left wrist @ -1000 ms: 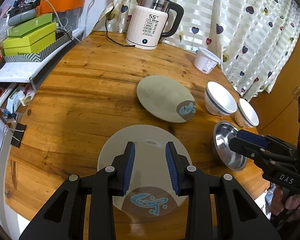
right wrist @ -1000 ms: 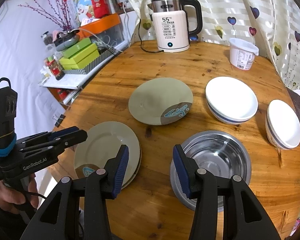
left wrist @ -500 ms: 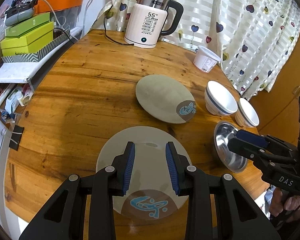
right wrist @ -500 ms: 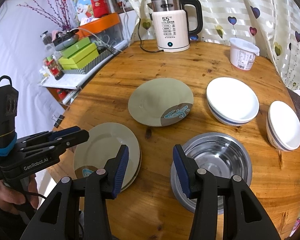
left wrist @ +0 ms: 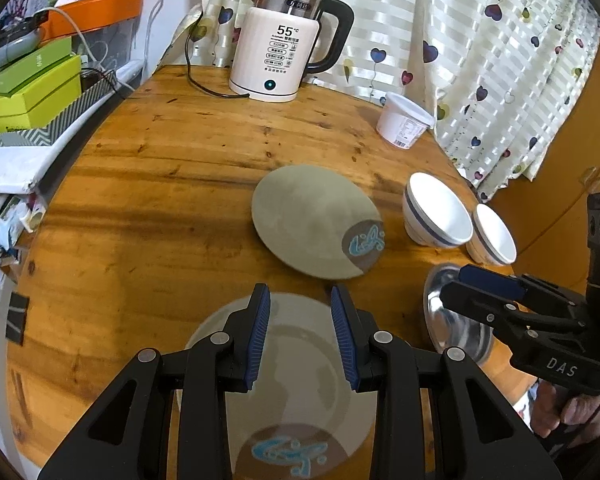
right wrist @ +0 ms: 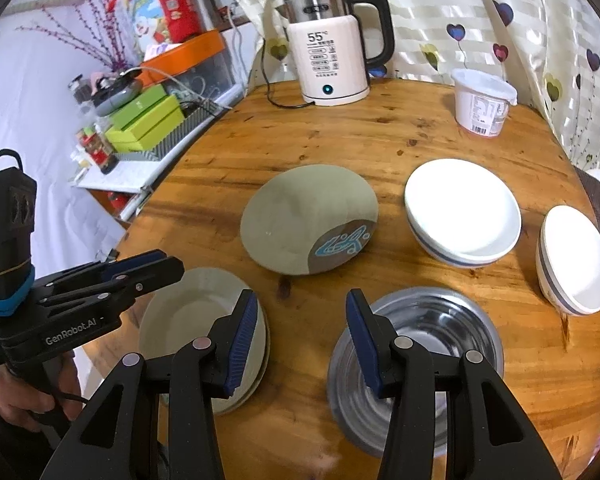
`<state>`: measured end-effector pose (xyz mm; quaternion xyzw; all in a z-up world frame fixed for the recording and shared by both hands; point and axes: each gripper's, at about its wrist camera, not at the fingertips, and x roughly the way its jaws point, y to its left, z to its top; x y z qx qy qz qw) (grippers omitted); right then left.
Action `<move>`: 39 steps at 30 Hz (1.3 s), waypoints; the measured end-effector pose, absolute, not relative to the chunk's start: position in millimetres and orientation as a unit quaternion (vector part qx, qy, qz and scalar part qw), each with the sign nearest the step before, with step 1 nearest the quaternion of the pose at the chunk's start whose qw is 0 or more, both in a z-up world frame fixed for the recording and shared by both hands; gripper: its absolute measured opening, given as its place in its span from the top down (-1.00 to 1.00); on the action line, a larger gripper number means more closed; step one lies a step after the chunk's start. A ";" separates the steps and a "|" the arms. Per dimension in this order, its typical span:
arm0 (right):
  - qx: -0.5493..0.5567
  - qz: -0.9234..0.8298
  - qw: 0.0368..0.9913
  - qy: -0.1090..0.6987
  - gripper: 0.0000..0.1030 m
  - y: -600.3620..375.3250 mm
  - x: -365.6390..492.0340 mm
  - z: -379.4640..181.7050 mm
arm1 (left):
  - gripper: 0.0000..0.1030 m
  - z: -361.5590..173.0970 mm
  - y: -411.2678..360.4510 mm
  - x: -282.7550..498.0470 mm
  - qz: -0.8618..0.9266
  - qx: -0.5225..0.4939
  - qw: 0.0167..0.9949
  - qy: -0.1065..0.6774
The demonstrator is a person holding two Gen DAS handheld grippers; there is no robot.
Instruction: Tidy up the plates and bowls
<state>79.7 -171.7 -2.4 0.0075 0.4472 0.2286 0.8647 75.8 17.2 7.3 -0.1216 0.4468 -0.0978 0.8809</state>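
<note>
A grey-green plate (left wrist: 316,224) (right wrist: 308,216) with a blue fish mark lies mid-table. A stack of matching plates (left wrist: 300,384) (right wrist: 196,320) lies at the near edge; my left gripper (left wrist: 300,332) (right wrist: 140,268) hovers open and empty above it. A steel bowl (right wrist: 420,344) (left wrist: 456,324) sits near right. My right gripper (right wrist: 300,332) (left wrist: 484,284) is open and empty between the plate stack and the steel bowl. Two white bowls, a large one (right wrist: 462,212) (left wrist: 436,216) and a small one (right wrist: 574,260) (left wrist: 494,240), stand on the right.
A white electric kettle (left wrist: 288,56) (right wrist: 332,60) with its cord stands at the back of the round wooden table (left wrist: 160,184) (right wrist: 380,136). A white tub (left wrist: 406,124) (right wrist: 482,104) is back right. Green boxes (left wrist: 32,88) (right wrist: 144,120) sit on a shelf to the left. Curtain behind.
Both grippers have drifted slightly forward over the table. No object has moved and neither jaw has changed.
</note>
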 end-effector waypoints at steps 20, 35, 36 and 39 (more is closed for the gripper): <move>0.065 0.187 0.841 0.503 0.11 -176.0 156.2 -41.1 | 0.11 -25.0 26.5 162.1 -0.097 -0.119 0.861 0.485; 0.062 0.165 0.827 0.533 0.11 -170.4 182.7 -62.7 | 0.12 -46.8 25.8 185.7 -0.093 -0.117 0.848 0.509; 0.063 0.164 0.826 0.535 0.11 -170.5 183.3 -64.4 | 0.12 -47.4 25.8 186.7 -0.091 -0.116 0.848 0.509; 0.063 0.162 0.823 0.541 0.13 -169.8 186.4 -68.8 | 0.12 -49.4 24.5 188.5 -0.090 -0.114 0.848 0.510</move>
